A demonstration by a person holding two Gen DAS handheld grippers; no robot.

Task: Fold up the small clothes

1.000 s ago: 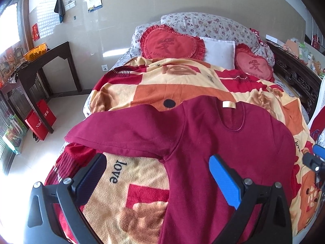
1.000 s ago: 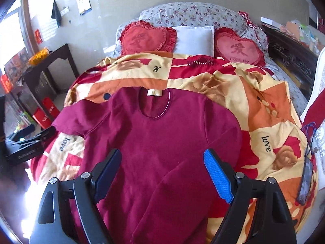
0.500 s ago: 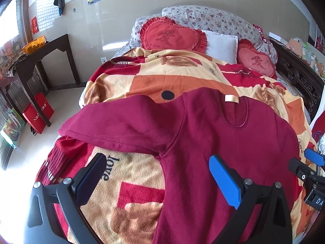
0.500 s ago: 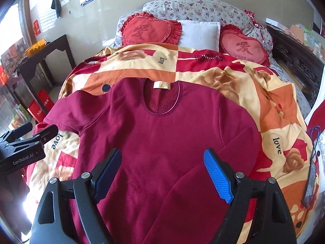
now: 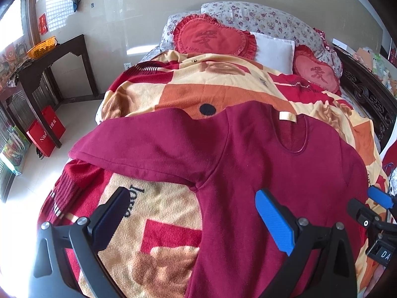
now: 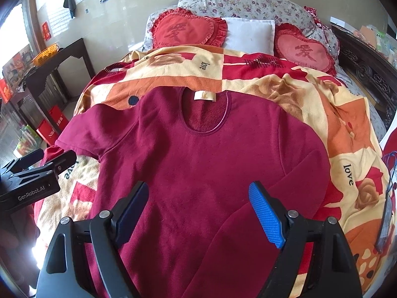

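So the bed [image 6: 367, 79] takes up pretty much everything, covered by a fleece blanket [image 6: 310, 94] in red, orange and cream squares with "love" printed here and there. Spread flat on top of that is the maroon sweater [image 6: 198, 164], front up, neckline pointing at the headboard with a little cream label [image 6: 204, 96] inside the collar. Its sleeve on the left side [image 5: 139, 146] sticks straight out toward the bed edge, while the one on the right [image 6: 285, 198] is folded in over the body. Up at the head there's a floral pillow [image 6: 248, 5], a white pillow [image 6: 248, 34] and two red heart cushions [image 6: 188, 31]. A dark wooden desk [image 5: 49, 57] stands against the wall off to the left with an orange basket [image 5: 42, 47] on it. Left claw [image 5: 196, 218] hangs over the sweater's armpit area, jaws spread wide, holding nothing. Right claw [image 6: 201, 213] hovers above the lower chest, also released and empty.
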